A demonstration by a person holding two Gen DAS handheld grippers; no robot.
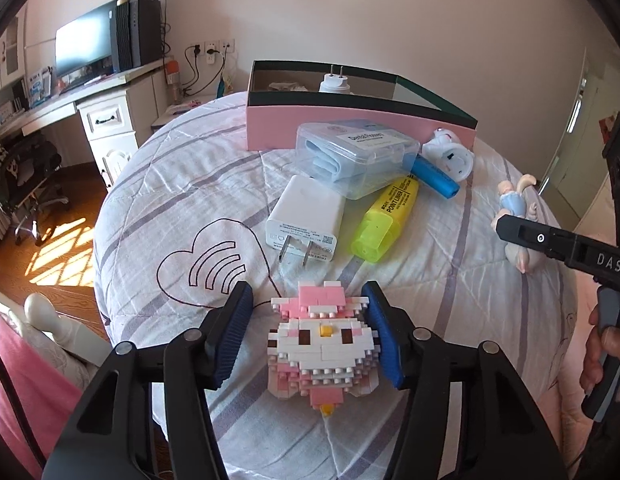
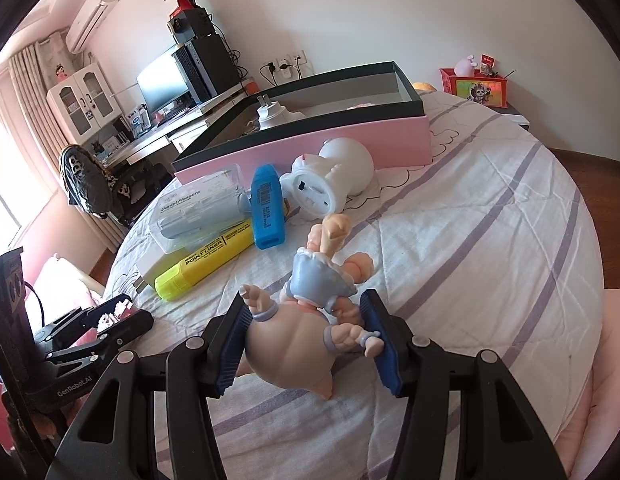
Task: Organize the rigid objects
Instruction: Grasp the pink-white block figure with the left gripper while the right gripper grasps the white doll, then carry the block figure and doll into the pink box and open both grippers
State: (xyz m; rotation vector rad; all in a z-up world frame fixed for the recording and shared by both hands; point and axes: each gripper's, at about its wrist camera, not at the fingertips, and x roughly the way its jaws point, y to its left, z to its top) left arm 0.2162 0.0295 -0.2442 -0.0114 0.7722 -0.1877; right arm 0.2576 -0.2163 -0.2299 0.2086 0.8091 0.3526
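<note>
- Pink-and-white brick toy (image 1: pixel 324 350) lay on the quilt (image 1: pixel 182 184) between the pads of the left claw (image 1: pixel 310 338); the right pad touched its side, a gap showed at the left pad, so the jaws stood partly open and not clamped
- Box (image 1: pixel 350 128), pink-walled and dark-rimmed, stood at the far edge, straight ahead of that claw; a white plug (image 1: pixel 335 82) already sat inside
- Between toy and box lay a charger (image 1: pixel 306 216), a yellow marker (image 1: pixel 386 216), a clear case (image 1: pixel 350 152) and a blue marker (image 1: pixel 434 176); any carry would likely need to pass above them
- Right claw (image 2: pixel 306 340) was closed on a doll (image 2: pixel 306 316), its long axis running away toward the box; a white lamp (image 2: pixel 330 180) lay beyond it, near the box wall
- Both claws seemed about equally far from the box; the right one looked readier to lift
</note>
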